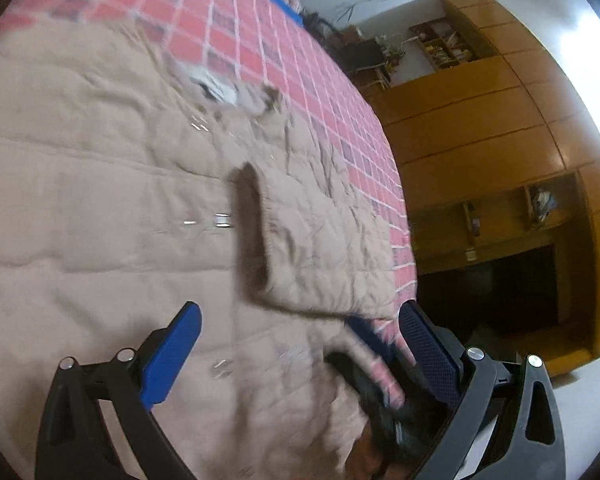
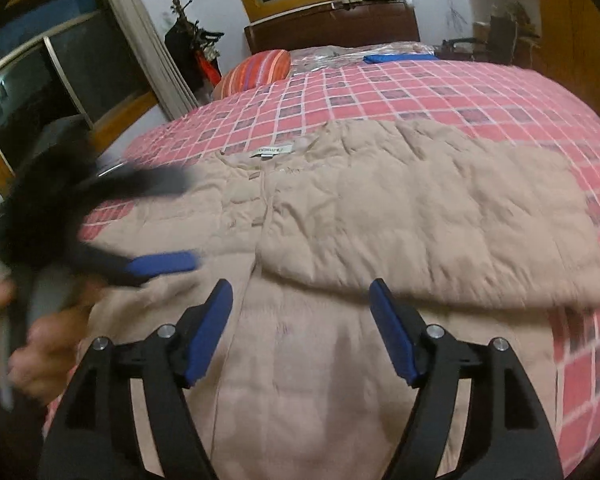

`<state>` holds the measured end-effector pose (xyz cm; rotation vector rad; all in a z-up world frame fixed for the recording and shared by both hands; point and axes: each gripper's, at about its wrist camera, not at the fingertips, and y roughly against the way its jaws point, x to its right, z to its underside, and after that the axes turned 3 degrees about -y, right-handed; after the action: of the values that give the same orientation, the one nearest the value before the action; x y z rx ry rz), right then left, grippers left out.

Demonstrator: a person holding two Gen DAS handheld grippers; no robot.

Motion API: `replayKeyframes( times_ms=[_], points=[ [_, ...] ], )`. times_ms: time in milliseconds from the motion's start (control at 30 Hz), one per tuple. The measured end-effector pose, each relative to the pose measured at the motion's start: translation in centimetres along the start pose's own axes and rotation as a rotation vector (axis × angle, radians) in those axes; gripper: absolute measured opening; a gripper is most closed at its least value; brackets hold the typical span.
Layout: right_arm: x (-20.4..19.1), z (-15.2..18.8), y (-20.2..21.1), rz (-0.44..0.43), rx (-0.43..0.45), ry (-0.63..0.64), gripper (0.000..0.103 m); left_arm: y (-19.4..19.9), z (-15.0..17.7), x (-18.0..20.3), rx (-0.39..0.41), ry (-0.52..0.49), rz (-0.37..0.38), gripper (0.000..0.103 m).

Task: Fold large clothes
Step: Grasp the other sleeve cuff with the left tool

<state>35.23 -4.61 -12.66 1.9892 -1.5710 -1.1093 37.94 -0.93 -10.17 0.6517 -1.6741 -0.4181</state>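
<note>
A beige quilted jacket (image 2: pixel 380 208) lies spread on the pink checked bedspread (image 2: pixel 460 92), collar label (image 2: pixel 270 151) at the far end. One sleeve (image 2: pixel 440 232) is folded across its body. My right gripper (image 2: pixel 300 292) hovers open above the jacket's lower front, nothing between its fingers. My left gripper (image 2: pixel 190 220), blurred and held by a hand (image 2: pixel 40 344), is open over the jacket's left side. In the left wrist view, the left gripper (image 1: pixel 300 316) is open over the jacket (image 1: pixel 100 200), just short of the folded sleeve (image 1: pixel 320 240).
A striped pillow (image 2: pixel 256 70), a blue flat item (image 2: pixel 400 57) and a dark headboard (image 2: pixel 332 24) are at the bed's far end. Wooden wardrobes (image 1: pixel 480 120) stand beyond the bed's edge. A curtain (image 2: pixel 148 40) and window frames are on the left.
</note>
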Motion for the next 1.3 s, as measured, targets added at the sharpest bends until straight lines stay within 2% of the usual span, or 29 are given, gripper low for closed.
replayKeyframes(
  times_ms=[100, 167, 300, 333, 367, 400, 433, 467, 600, 833, 867, 900, 1100, 1200, 1233, 1267, 1300],
  points=[
    [0.5, 1.3, 1.6, -0.02, 0.009, -0.03, 0.072, -3.0, -1.1, -0.4, -0.047, 0.029, -0.073, 0.099],
    [0.8, 2.0, 2.6, -0.028, 0.022, -0.045, 0.073, -3.8, -1.5, -0.3, -0.055, 0.046, -0.068, 0.099],
    [1.5, 2.6, 3.8, -0.055, 0.036, -0.083, 0.075, -4.5, -2.2, 1.0, -0.075, 0.025, -0.111, 0.095],
    [1.5, 2.7, 3.9, -0.06, 0.036, -0.089, 0.075, -4.8, -2.3, 1.1, -0.084, 0.022, -0.12, 0.088],
    [1.6, 2.8, 4.0, -0.067, 0.036, -0.097, 0.075, -5.1, -2.4, 1.1, -0.099, 0.022, -0.139, 0.068],
    [1.6, 3.0, 4.0, -0.072, 0.035, -0.1, 0.075, -5.3, -2.5, 1.0, -0.106, 0.019, -0.175, 0.051],
    [1.6, 3.2, 4.2, -0.076, 0.037, -0.103, 0.075, -5.3, -2.8, 1.1, -0.105, 0.016, -0.201, 0.043],
    [1.6, 3.3, 4.2, -0.08, 0.039, -0.107, 0.075, -5.4, -2.9, 1.1, -0.106, 0.013, -0.229, 0.028],
    [1.7, 4.1, 4.8, -0.093, 0.039, -0.124, 0.075, -4.6, -3.1, 1.8, -0.095, -0.015, -0.231, 0.017],
    [1.2, 5.0, 5.0, -0.112, 0.026, -0.119, 0.075, 0.8, -3.5, 6.5, -0.014, -0.141, -0.21, 0.011],
    [1.0, 5.1, 5.0, -0.113, 0.025, -0.116, 0.075, 1.9, -3.7, 7.3, 0.001, -0.158, -0.204, 0.008],
    [0.9, 5.2, 5.0, -0.116, 0.023, -0.115, 0.075, 3.3, -3.9, 8.1, 0.021, -0.179, -0.205, 0.0],
    [0.1, 5.1, 5.0, -0.132, 0.024, -0.108, 0.075, 10.0, -4.5, 10.3, 0.122, -0.226, -0.205, 0.0],
    [0.1, 5.2, 4.5, -0.138, 0.012, -0.116, 0.075, 9.8, -4.0, 9.2, 0.115, -0.21, -0.217, 0.002],
    [0.0, 5.2, 4.5, -0.138, 0.011, -0.117, 0.075, 8.9, -4.0, 8.4, 0.092, -0.191, -0.208, 0.009],
    [0.0, 5.2, 4.4, -0.138, 0.011, -0.117, 0.075, 7.5, -3.8, 7.1, 0.058, -0.157, -0.186, 0.028],
    [-0.1, 5.2, 4.3, -0.138, 0.008, -0.116, 0.075, 5.8, -3.5, 5.9, 0.024, -0.13, -0.184, 0.038]
  ],
)
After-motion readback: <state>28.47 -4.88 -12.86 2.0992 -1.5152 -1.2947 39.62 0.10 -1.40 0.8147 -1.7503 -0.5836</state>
